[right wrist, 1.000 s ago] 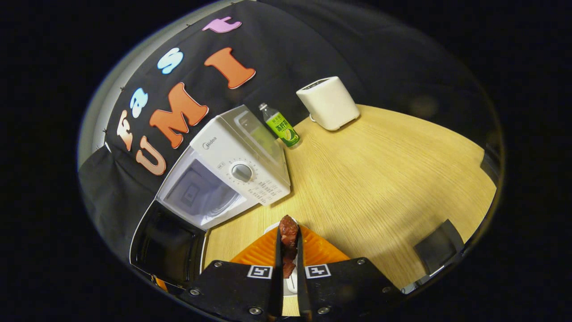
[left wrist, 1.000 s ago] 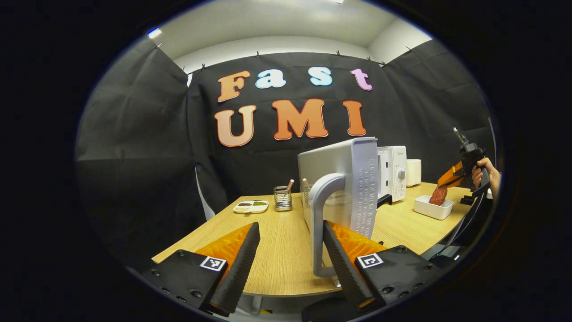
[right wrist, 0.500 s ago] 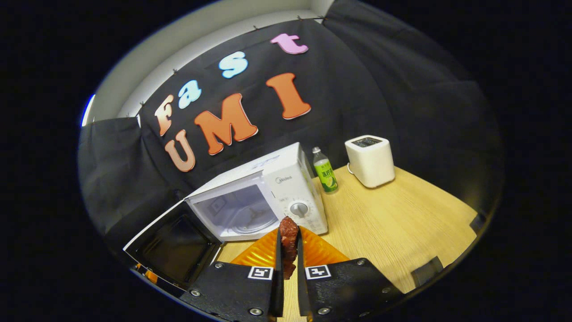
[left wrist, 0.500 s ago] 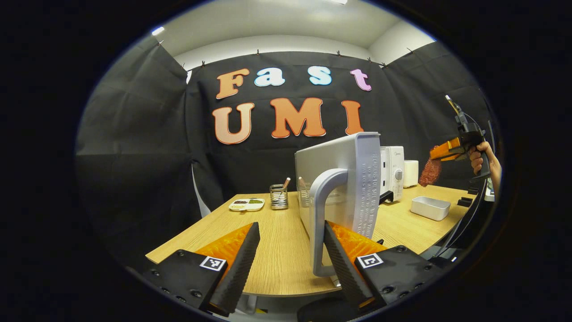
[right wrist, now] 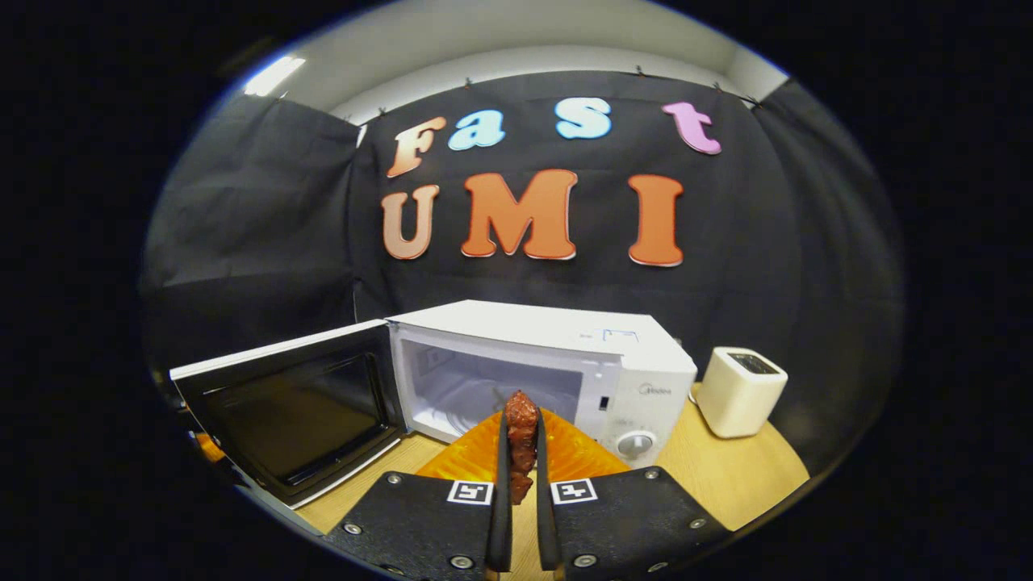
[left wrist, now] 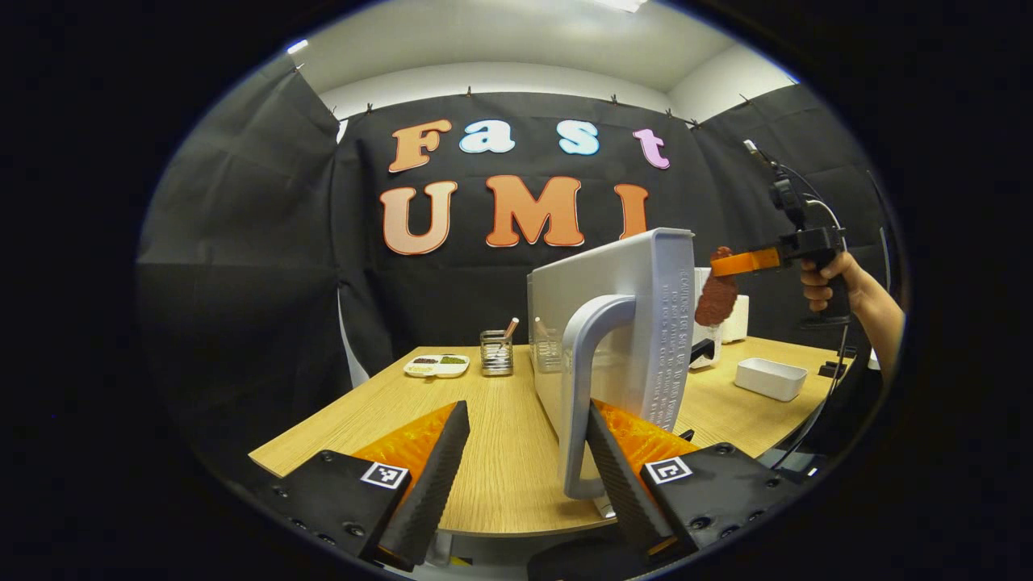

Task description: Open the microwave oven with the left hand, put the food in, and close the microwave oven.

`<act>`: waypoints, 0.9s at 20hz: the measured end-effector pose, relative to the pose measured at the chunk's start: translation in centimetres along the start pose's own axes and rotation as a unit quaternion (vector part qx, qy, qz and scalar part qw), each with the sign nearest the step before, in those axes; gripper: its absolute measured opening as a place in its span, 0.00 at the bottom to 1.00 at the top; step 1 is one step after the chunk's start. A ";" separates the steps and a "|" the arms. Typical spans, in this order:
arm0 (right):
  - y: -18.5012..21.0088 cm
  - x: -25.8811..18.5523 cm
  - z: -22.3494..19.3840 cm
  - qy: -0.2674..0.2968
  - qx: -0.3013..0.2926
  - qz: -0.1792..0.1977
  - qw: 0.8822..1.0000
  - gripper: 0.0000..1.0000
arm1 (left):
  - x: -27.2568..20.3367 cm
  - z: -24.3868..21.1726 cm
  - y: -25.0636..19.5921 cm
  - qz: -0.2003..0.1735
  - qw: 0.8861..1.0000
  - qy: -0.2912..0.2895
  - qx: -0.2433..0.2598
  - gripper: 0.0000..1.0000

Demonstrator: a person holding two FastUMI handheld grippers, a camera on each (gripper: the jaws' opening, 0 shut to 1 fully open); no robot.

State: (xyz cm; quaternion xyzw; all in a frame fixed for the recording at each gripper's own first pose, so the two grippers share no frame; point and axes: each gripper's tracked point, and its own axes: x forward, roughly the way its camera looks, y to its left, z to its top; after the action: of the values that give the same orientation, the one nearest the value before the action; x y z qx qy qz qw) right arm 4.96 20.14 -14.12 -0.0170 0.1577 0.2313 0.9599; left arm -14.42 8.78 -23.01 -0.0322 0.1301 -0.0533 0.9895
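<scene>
in the left gripper view, left gripper [left wrist: 520,460] low at the near edge of the wooden table [left wrist: 492,452], fingers spread wide apart, nothing pinched between them. right-hand finger [left wrist: 617,476] just beside the foot of the door handle [left wrist: 585,387]; cannot tell whether touching. microwave door [left wrist: 637,323] swung fully open, seen nearly edge-on, standing out toward the near edge of the table. beyond the door, right gripper [left wrist: 730,265] raised above the table, held level by a hand [left wrist: 823,278], with the food [left wrist: 715,297], a dark red chunk, hanging from its tip beside the door's top corner. white dish [left wrist: 771,378] near the right edge of the table. divided tray [left wrist: 437,365] and wire holder [left wrist: 496,353] toward the far left corner.

in the right gripper view, right gripper [right wrist: 520,484] clamped on the food [right wrist: 521,440], both fingers pressed against the piece, which stands upright between them. microwave [right wrist: 549,371] straight ahead on the table [right wrist: 742,476], cavity [right wrist: 484,391] lit and open, the food lined up in front of the opening but still outside it. door [right wrist: 299,420] hinged at the left, dark window facing this way. white toaster-like box [right wrist: 741,391] just right of the microwave, toward the far right corner.
</scene>
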 end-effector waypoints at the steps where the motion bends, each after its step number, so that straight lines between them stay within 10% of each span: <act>1: 0.5 0.8 0.3 -0.006 -0.023 0.002 1.000 0.12 | 0.0 -0.1 0.0 -0.002 1.000 0.000 -0.001 0.83; 18: 4.1 11.1 -3.6 -0.024 -0.300 0.021 0.954 0.12 | 0.7 -0.7 0.0 -0.025 1.000 -0.002 -0.019 0.91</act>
State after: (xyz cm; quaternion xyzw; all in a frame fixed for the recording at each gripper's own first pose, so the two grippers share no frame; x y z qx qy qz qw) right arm 11.46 28.28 -20.85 -0.2950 0.0588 0.2885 0.9090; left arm -13.90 8.67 -23.92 -0.0539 0.1287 -0.0755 0.9873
